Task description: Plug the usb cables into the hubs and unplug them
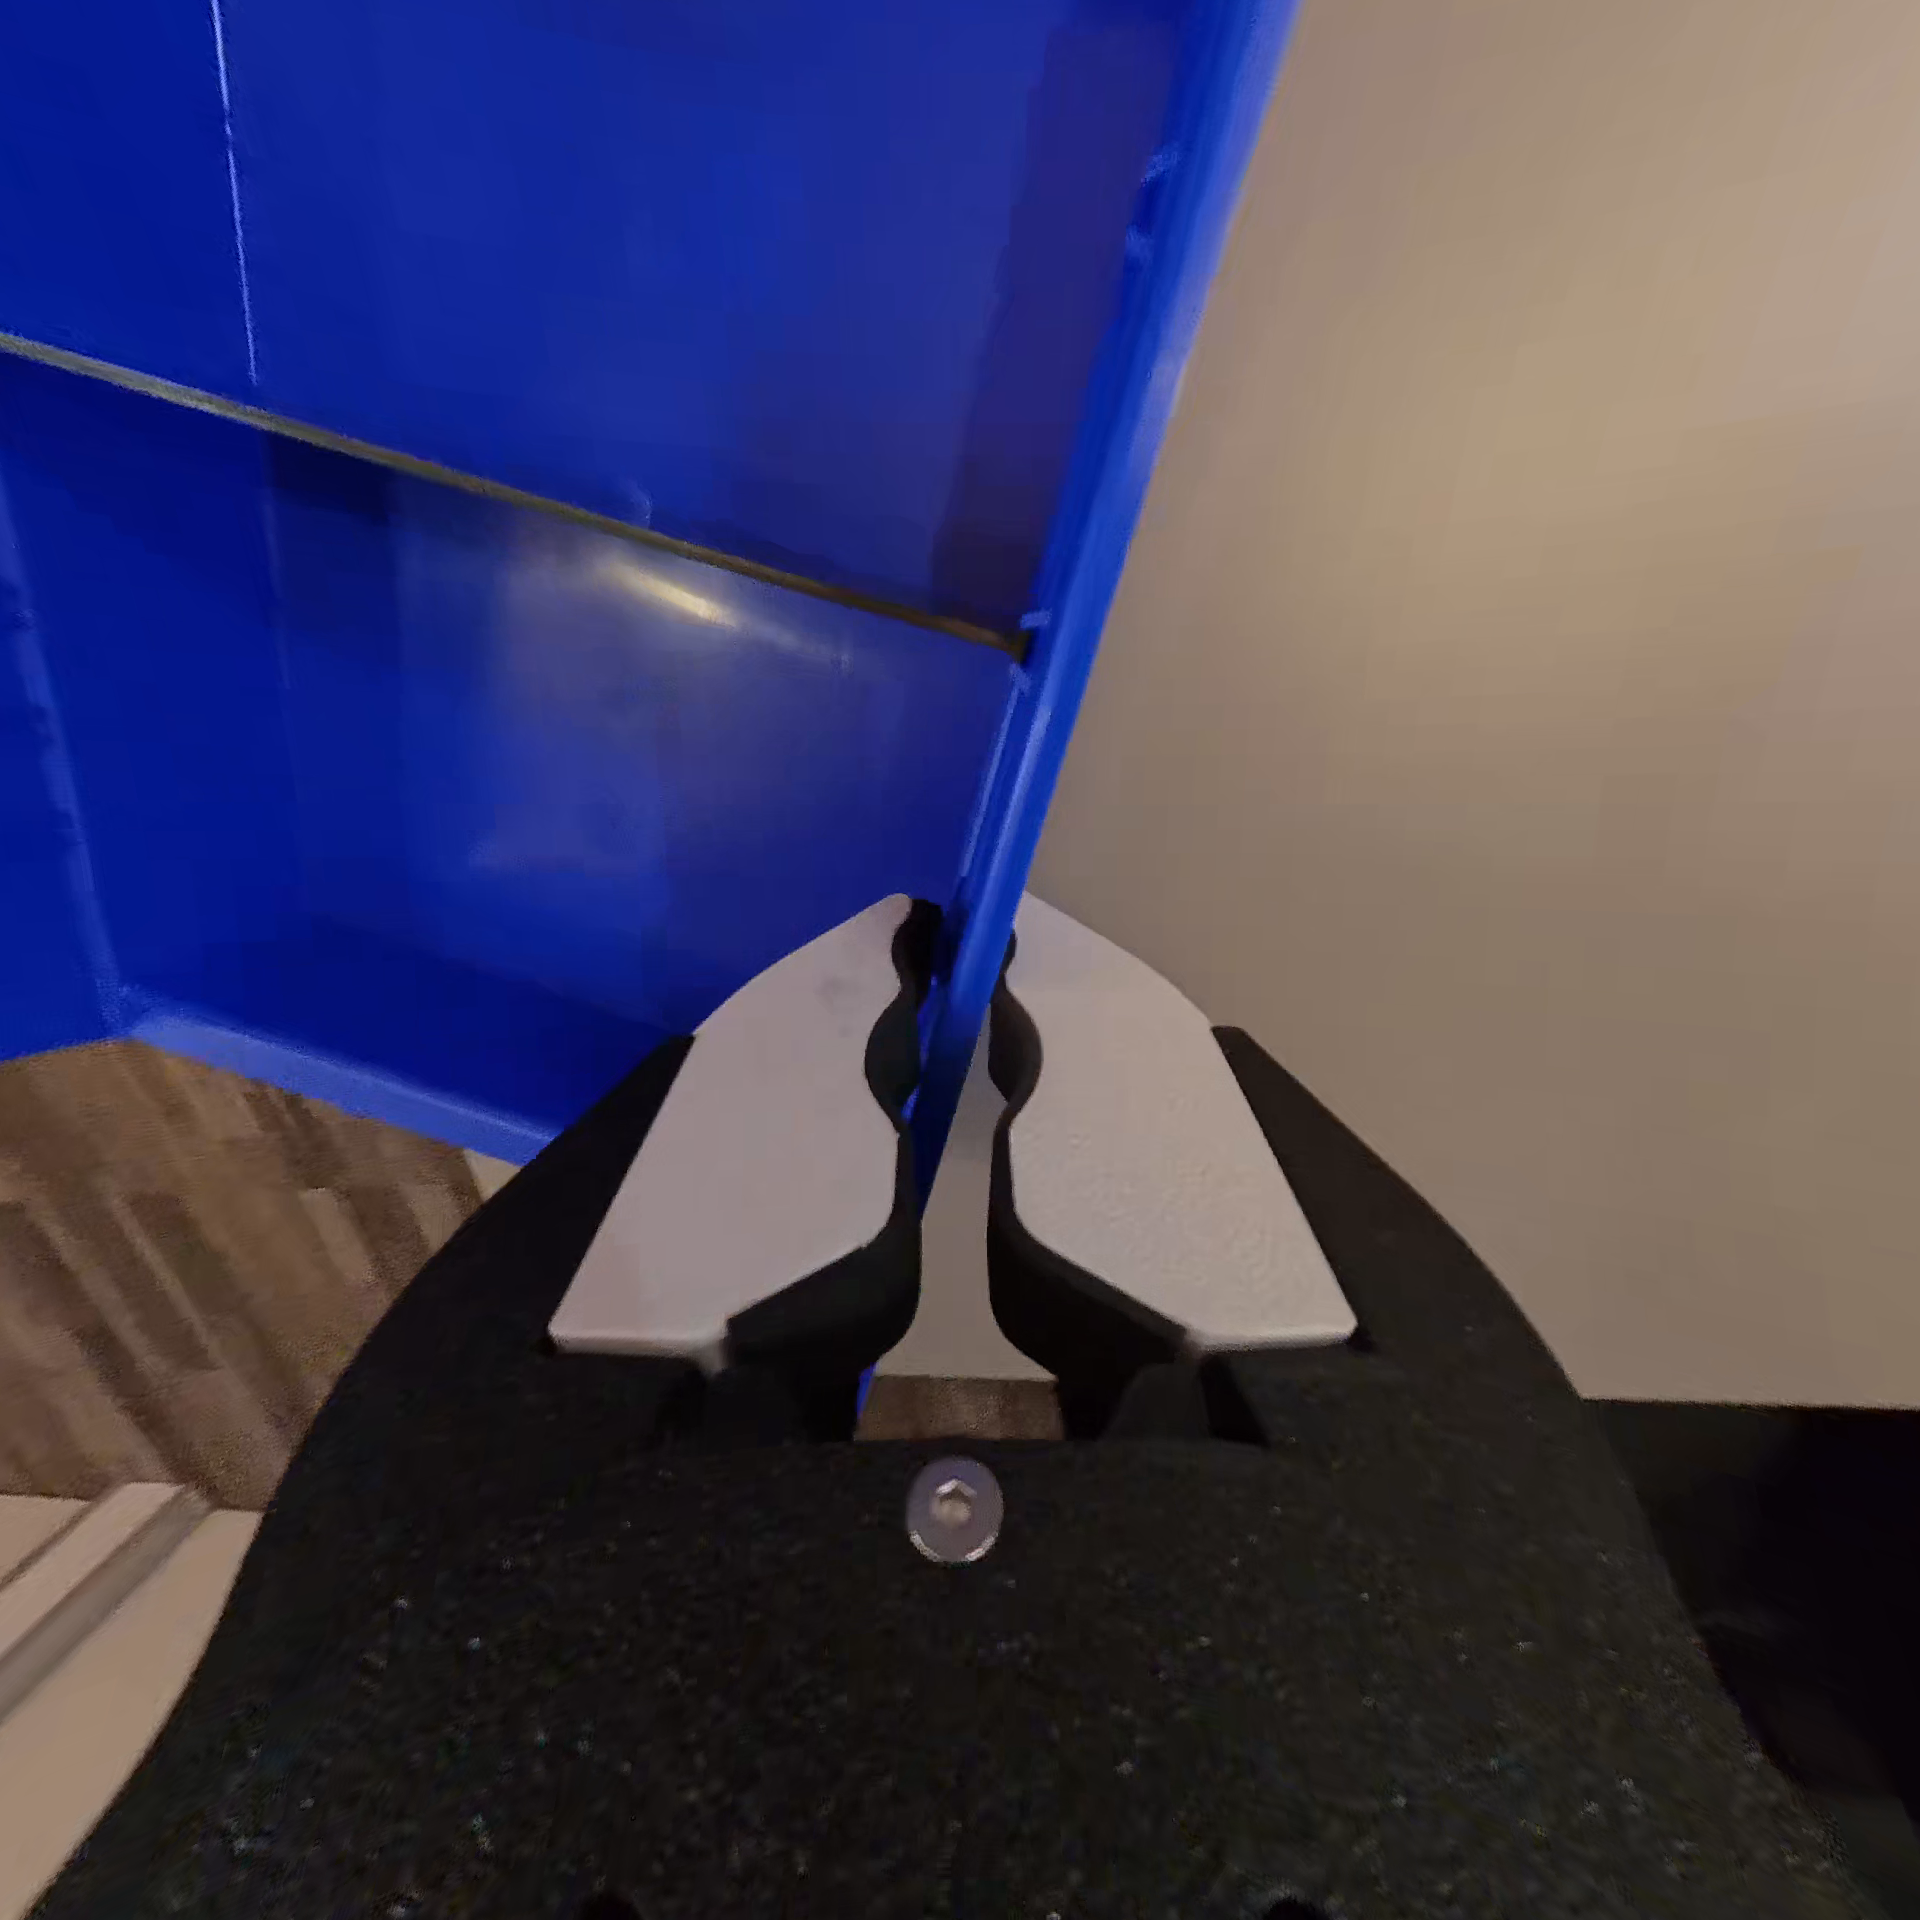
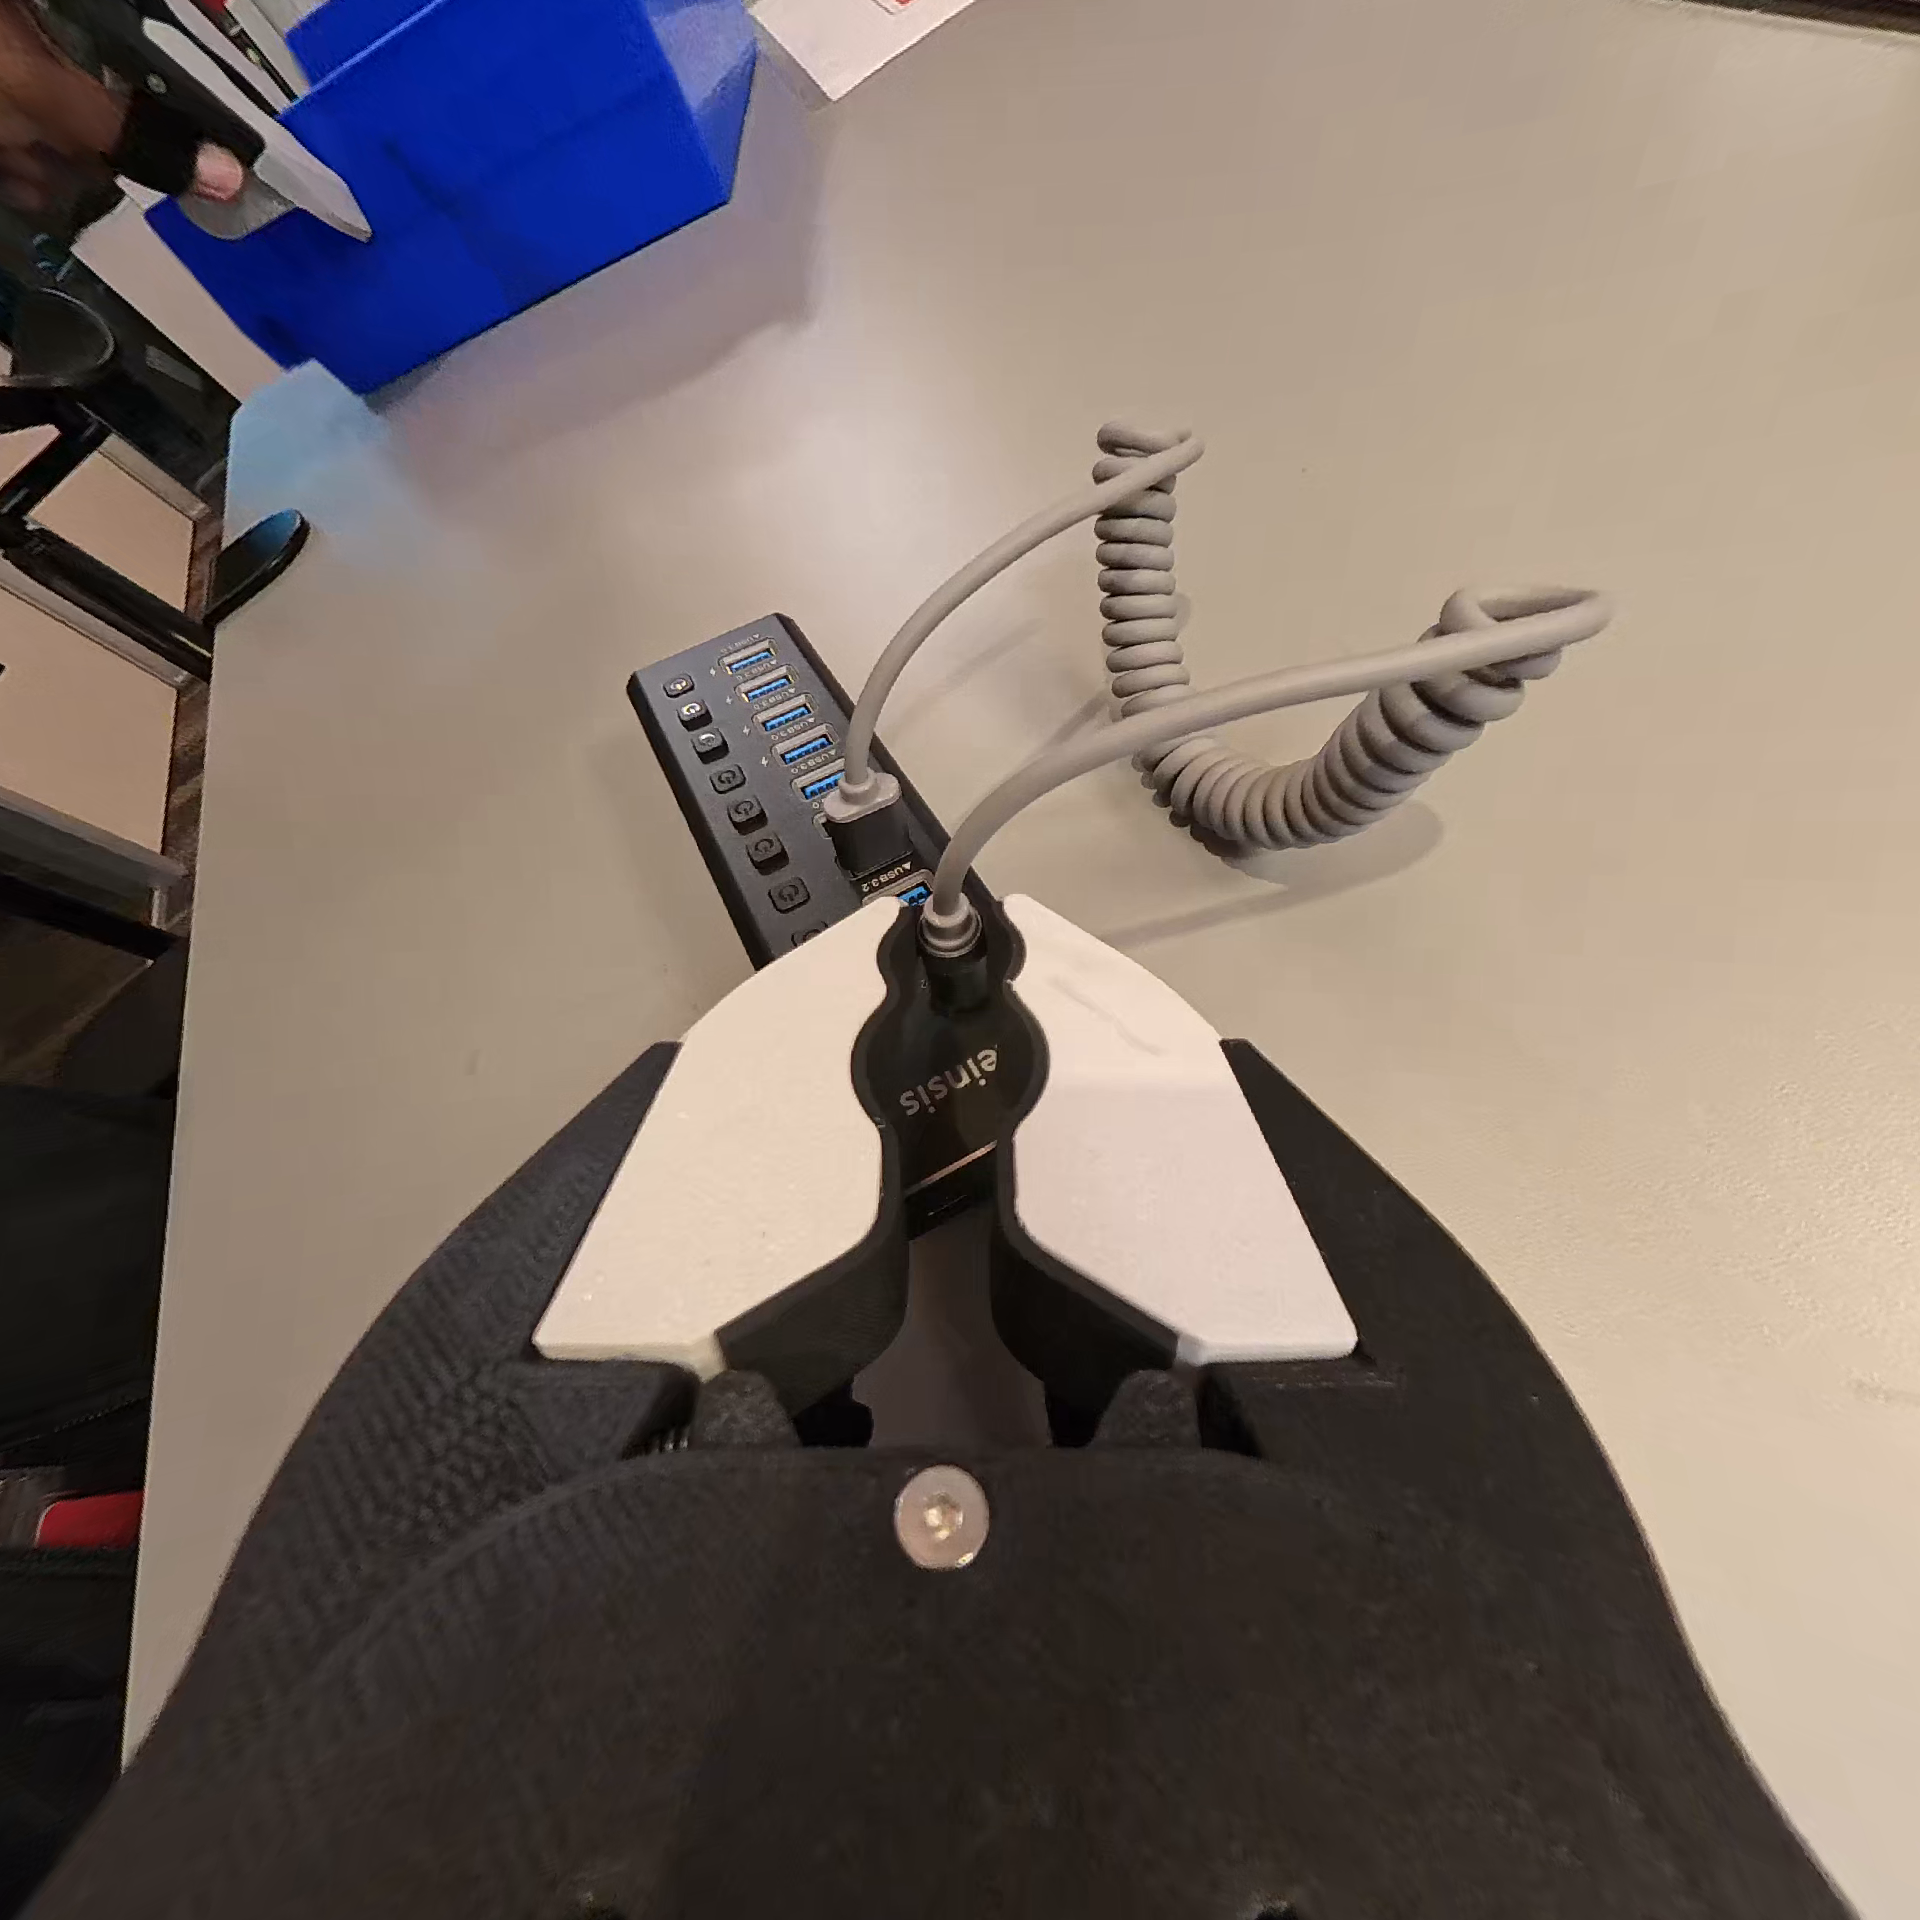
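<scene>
Underneath everything spreads a pale beige table point(image 2: 1455, 312), matte and smooth, its left edge dropping to a floor of brown patterned carpet point(image 1: 156, 1247); dark furniture legs point(image 2: 94, 582) stand beyond that edge, and a sheet of white paper point(image 2: 831, 42) lies at the table's far side.

Next in size is the blue plastic bin point(image 2: 499, 187), sitting near the table's far-left corner. From the left wrist view its glossy blue interior fills the frame, crossed by 1 thin dark line. The left gripper point(image 1: 956, 935) is clenched on the bin's right-hand wall, 1 finger inside and 1 outside; in the right wrist view a person's hand point(image 2: 156, 135) holds that gripper at the bin's rim.

A grey coiled USB cable point(image 2: 1195, 665) loops over the table's middle, with 2 straight tails running toward the camera. The black USB hub point(image 2: 717, 748) lies flat just left of the coil, showing 1 row of blue ports and 1 row of round buttons. One cable plug point(image 2: 868, 821) stands seated in a hub port. The right gripper point(image 2: 951, 914) is closed around the other plug point(image 2: 951, 1049), a black connector held just above the hub's near end.
</scene>
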The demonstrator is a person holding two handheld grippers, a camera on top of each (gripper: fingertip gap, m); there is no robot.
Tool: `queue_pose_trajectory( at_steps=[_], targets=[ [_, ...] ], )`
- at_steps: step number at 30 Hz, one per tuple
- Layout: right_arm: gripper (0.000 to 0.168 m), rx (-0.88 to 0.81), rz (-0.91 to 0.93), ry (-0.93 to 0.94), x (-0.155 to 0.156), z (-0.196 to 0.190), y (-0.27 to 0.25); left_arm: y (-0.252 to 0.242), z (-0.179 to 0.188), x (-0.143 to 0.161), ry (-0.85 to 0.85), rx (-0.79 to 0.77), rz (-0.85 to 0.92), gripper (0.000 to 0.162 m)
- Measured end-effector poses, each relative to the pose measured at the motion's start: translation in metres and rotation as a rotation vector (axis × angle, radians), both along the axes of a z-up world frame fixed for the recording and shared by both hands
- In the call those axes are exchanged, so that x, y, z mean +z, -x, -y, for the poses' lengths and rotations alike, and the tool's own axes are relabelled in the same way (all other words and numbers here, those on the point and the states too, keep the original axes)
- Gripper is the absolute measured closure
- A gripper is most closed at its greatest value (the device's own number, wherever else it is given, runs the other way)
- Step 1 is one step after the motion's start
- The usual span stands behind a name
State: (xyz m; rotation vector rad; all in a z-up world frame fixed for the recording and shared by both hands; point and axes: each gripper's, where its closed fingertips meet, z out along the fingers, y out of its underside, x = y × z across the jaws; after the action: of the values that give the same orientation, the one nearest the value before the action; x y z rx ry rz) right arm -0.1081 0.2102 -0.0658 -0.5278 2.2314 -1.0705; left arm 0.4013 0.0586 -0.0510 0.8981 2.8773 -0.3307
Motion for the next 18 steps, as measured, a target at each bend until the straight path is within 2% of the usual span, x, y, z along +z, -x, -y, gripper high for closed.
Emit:
queue_pose_trajectory(
  at_steps=[1, 4, 6, 8, 9, 12, 15, 17, 18],
  targets=[
    [0.157, -0.002, 0.001, 0.000, 0.000, 0.000, 0.000, 0.009, 0.000, 0.000, 0.007, 0.013, -0.025, 0.155],
    [0.157, -0.006, 0.003, -0.001, 0.000, 0.002, 0.001, 0.042, -0.004, 0.001, -0.009, 0.054, -0.182, 0.152],
    [0.157, -0.004, -0.003, 0.004, 0.000, 0.001, 0.000, 0.050, -0.006, 0.002, -0.017, 0.051, -0.203, 0.150],
    [0.157, 0.001, -0.005, 0.008, 0.000, 0.000, 0.000, 0.051, -0.002, 0.010, 0.033, 0.061, -0.203, 0.129],
    [0.157, 0.003, -0.005, 0.011, 0.000, -0.001, 0.000, 0.049, 0.002, 0.020, 0.080, 0.067, -0.193, 0.117],
    [0.157, 0.014, 0.003, 0.021, 0.002, -0.003, -0.001, 0.060, 0.013, 0.073, 0.331, 0.033, -0.209, 0.104],
    [0.157, 0.023, 0.017, 0.024, 0.004, -0.003, -0.002, 0.128, 0.003, 0.122, 0.521, -0.151, -0.403, 0.092],
    [0.157, 0.025, 0.015, 0.026, 0.004, -0.003, -0.003, 0.195, -0.016, 0.130, 0.559, -0.356, -0.569, 0.084],
    [0.158, 0.026, 0.012, 0.029, 0.004, -0.002, -0.003, 0.230, -0.029, 0.123, 0.540, -0.470, -0.643, 0.081]
  ],
)
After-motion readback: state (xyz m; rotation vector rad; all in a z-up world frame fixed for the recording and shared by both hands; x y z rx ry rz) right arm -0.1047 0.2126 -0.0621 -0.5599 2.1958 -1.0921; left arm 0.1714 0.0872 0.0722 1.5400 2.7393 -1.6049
